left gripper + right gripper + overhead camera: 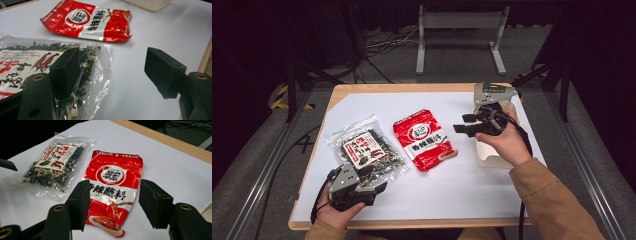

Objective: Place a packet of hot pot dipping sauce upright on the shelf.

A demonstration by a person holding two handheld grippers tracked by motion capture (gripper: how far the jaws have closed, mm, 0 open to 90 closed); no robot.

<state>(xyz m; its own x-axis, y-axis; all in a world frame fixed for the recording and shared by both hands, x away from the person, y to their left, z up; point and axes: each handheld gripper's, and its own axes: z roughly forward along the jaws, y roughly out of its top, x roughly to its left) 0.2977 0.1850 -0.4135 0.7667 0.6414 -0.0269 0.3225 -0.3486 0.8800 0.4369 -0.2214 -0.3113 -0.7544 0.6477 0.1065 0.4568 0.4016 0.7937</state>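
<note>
The left gripper (112, 72) has its jaws spread wide with nothing between them; in the left gripper view one jaw hangs over the near corner of the clear bag of dried vegetables (50, 62), while the other stands over bare white tabletop. The high view shows this gripper (379, 186) at the near left of the table, just beside that bag (367, 148).

The right gripper (113, 203) also has its jaws apart and empty. Its own view looks between them at the red seasoning packet (113, 187), which lies flat on the white table surface (170, 170), with the clear bag (56, 165) just beside it, farther off. In the high view the right gripper (462, 125) is held above the table to the right of the red packet (424, 139), in front of a pale container (486, 156) near the right edge. The two packets lie side by side, close but apart.
</note>
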